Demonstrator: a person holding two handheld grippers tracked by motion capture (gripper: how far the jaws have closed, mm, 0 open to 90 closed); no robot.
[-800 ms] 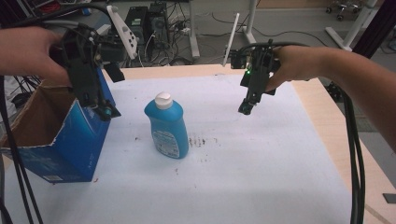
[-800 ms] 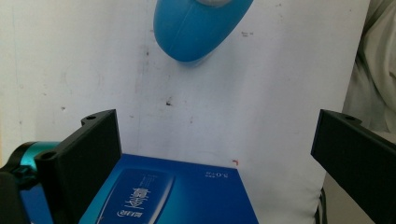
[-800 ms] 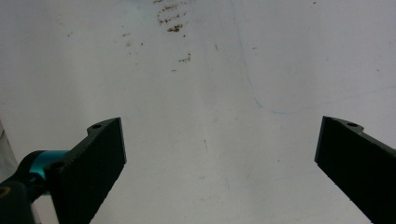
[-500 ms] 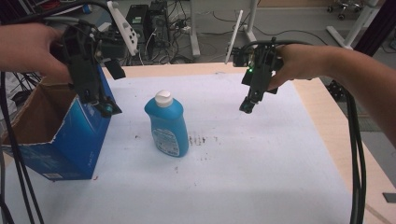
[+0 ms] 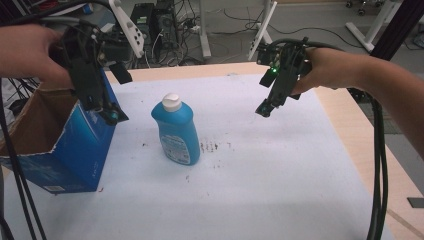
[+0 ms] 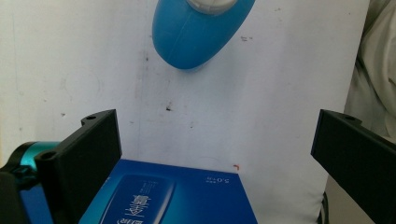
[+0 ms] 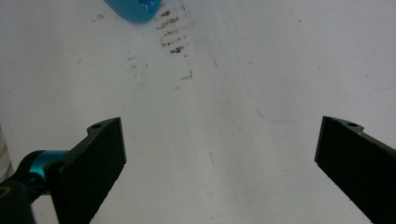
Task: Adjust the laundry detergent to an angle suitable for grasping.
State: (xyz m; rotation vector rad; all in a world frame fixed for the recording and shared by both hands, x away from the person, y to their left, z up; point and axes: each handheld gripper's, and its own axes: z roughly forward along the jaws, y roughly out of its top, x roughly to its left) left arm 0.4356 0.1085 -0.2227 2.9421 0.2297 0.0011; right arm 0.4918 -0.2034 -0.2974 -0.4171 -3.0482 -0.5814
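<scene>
A blue bottle (image 5: 175,132) with a white cap stands upright on the white table cover, left of centre. To its left sits an open blue cardboard box (image 5: 55,145). My left gripper (image 5: 107,112) hangs open over the box's right wall, pointing down. In the left gripper view its jaws stand wide apart (image 6: 217,154) above the box's blue side (image 6: 173,196), with the bottle (image 6: 201,28) farther off. My right gripper (image 5: 265,107) hovers open above the cover to the right of the bottle. The right gripper view has its jaws spread (image 7: 219,158) over bare cover, with a corner of the bottle (image 7: 133,9) at the top edge.
Dark specks (image 5: 212,147) stain the cover right of the bottle. The wooden table edge (image 5: 350,125) runs along the right. Black cables (image 5: 377,165) trail from both grippers. Desk legs and computer gear stand behind the table.
</scene>
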